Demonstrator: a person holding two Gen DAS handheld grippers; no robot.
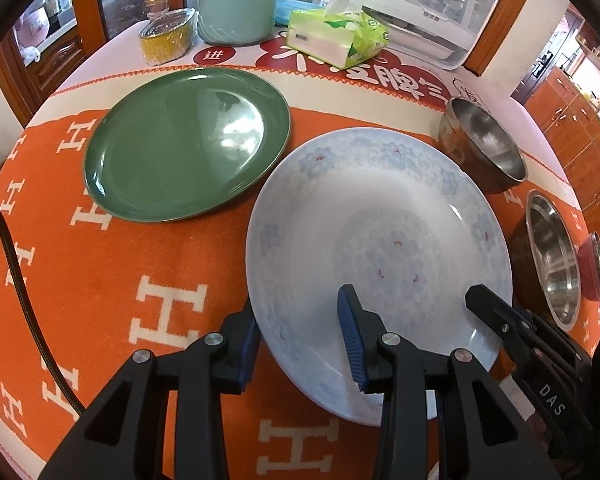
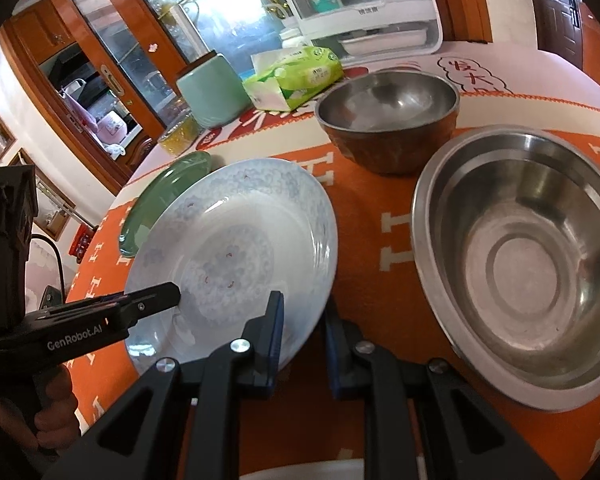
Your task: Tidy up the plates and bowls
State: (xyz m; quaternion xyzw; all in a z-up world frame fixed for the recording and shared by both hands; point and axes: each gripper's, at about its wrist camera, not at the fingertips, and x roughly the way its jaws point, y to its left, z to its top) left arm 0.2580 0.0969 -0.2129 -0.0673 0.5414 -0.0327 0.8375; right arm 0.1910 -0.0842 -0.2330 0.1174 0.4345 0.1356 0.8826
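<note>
Left wrist view. Round table under an orange cloth (image 1: 100, 280) with white H letters. The white plate with pale blue flowers (image 1: 380, 232) sits tilted, its near rim raised off the cloth. Just beside it to the upper left lies a green plate (image 1: 188, 144), flat, the two rims nearly touching. Right of the white plate stand a dark steel bowl (image 1: 484, 148) and, nearer, a wider steel bowl (image 1: 552, 256); a red bowl (image 1: 596, 268) peeks out behind that one. At the table's far side: a tissue pack (image 1: 336, 36), a pale green jar (image 1: 236, 4), a lidded glass dish (image 1: 166, 36).

The left gripper (image 1: 300, 344) straddles the plate's near-left rim, one blue pad under and outside, the other over the inside, jaws narrowed on the rim. It points steeply down. The right gripper (image 1: 496, 316) enters from the right with its tip over the plate's right rim.

Right wrist view. Same white plate (image 2: 236, 240), the green plate (image 2: 160, 196) partly hidden behind it. The wide steel bowl (image 2: 532, 264) fills the right side, close to the plate; the dark bowl (image 2: 388, 120) stands beyond. The right gripper (image 2: 302, 340) has its jaws nearly closed, clamping the plate's near-right rim between the blue pads. The left gripper (image 2: 156, 300) reaches in from the left over the plate, a hand (image 2: 48, 404) on its handle.
</note>
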